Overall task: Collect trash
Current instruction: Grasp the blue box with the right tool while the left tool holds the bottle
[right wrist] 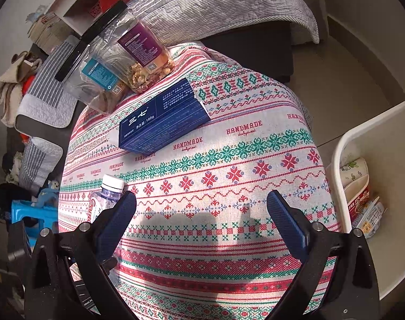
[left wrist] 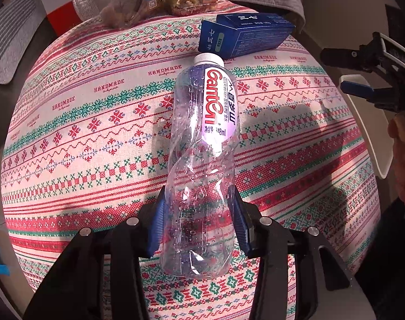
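Right tongs (right wrist: 201, 208) spread wide above a desk (right wrist: 255, 138) under a red-and-green patterned cloth. Dark blue box (right wrist: 163, 118) lying flat near the far edge, two clear snack jars (right wrist: 117, 58) just behind it. Capped water bottle (right wrist: 106, 194) at the left edge. White bin (right wrist: 376, 160) beside the right edge, holding wrappers.

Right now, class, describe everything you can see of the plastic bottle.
The plastic bottle is clear, crumpled and empty apart from droplets inside, with a white screw cap and a white label with red lettering. The left gripper is clamped around its lower body, cap pointing away toward the blue box, above the patterned tablecloth.
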`<state>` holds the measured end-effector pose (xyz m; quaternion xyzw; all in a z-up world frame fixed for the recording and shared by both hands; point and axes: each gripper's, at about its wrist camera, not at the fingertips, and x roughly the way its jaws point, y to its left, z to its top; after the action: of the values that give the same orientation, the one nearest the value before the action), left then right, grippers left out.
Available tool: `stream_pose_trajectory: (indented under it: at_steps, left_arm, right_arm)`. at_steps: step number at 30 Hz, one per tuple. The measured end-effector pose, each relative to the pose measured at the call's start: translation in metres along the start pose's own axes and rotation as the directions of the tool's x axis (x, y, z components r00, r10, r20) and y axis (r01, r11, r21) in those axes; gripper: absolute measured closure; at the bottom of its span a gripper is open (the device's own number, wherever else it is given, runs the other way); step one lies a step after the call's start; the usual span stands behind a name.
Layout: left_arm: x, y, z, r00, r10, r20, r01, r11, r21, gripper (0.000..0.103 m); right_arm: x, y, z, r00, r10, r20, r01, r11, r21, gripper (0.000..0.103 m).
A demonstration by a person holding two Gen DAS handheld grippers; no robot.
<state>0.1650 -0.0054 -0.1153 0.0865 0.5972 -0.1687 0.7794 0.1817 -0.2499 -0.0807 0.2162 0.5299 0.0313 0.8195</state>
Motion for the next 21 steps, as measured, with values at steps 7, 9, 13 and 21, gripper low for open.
stream_pose_trajectory:
  at_steps: [7,9,13,21]
  left_arm:
    - [-0.007,0.012,-0.001,0.999,-0.024,0.038,0.027,0.997,-0.074,0.059]
    - [-0.010,0.018,0.001,0.998,-0.028,0.055,0.034,0.994,-0.099,0.059]
    - [-0.013,0.024,0.003,0.996,-0.037,0.076,0.047,0.990,-0.131,0.059]
    - [-0.026,0.032,-0.004,0.989,-0.073,0.127,0.098,0.973,-0.209,0.059]
  right_arm:
    - [0.013,-0.009,0.010,0.999,0.041,0.006,-0.042,0.990,0.134,0.009]
    - [0.016,-0.013,0.014,0.998,0.065,0.011,-0.066,0.977,0.201,0.009]
    - [0.025,-0.008,0.032,0.993,0.117,0.017,-0.116,0.940,0.321,0.009]
    - [0.077,0.022,0.066,0.984,0.174,-0.047,-0.128,0.859,0.497,0.009]
